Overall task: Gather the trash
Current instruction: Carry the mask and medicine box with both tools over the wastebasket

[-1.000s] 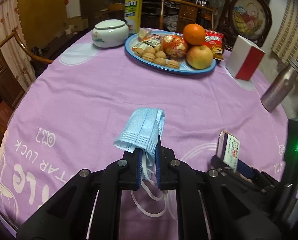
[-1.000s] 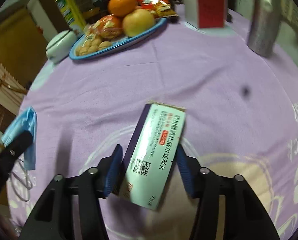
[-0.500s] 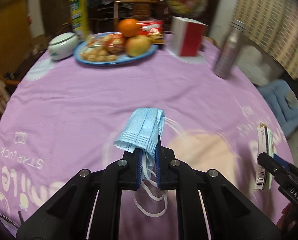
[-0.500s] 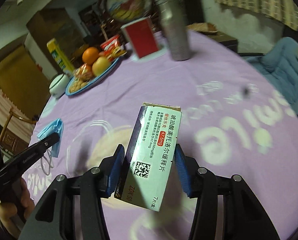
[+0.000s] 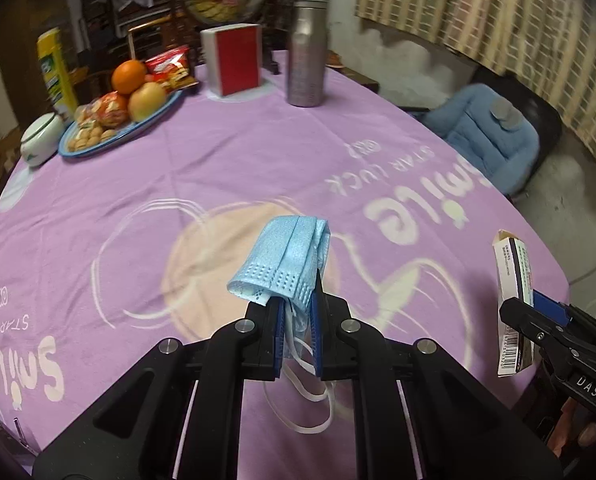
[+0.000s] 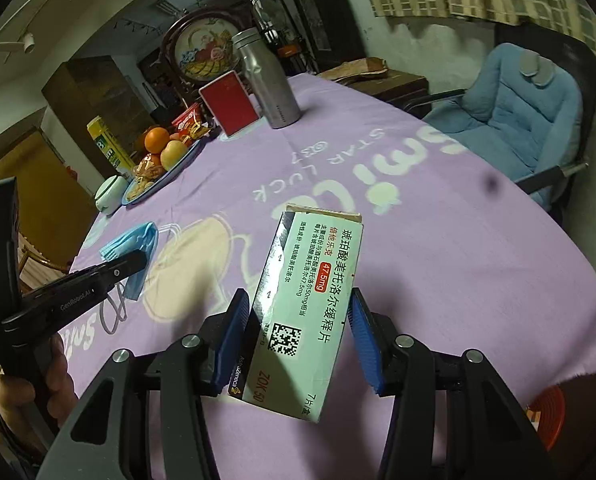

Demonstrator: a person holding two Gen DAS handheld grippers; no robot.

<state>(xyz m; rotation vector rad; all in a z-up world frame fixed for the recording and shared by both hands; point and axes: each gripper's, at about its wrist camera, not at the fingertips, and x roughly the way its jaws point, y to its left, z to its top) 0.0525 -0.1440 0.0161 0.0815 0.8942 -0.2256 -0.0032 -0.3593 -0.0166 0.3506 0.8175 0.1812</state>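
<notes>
My left gripper [image 5: 297, 312] is shut on a folded blue face mask [image 5: 283, 258], whose white ear loops hang below the jaws. It is held above the purple tablecloth [image 5: 237, 168]. My right gripper [image 6: 298, 332] is shut on a pale green medicine box [image 6: 308, 304] with printed text and a QR code, held tilted above the table. In the left wrist view the medicine box [image 5: 514, 300] and right gripper [image 5: 532, 316] show at the right edge. In the right wrist view the mask [image 6: 131, 246] and left gripper [image 6: 135, 260] appear at the left.
At the table's far side stand a blue plate [image 5: 97, 146] of fruit and snacks, a white lidded bowl [image 5: 39, 140], a red and white box [image 5: 233, 58], a steel bottle [image 5: 306, 48] and a yellow carton [image 5: 55, 68]. A blue padded chair [image 6: 526, 112] stands past the table's right edge.
Both views have swung right across the table, so the plate now sits far left and the chair has come into view. The mask and the box stay gripped.
</notes>
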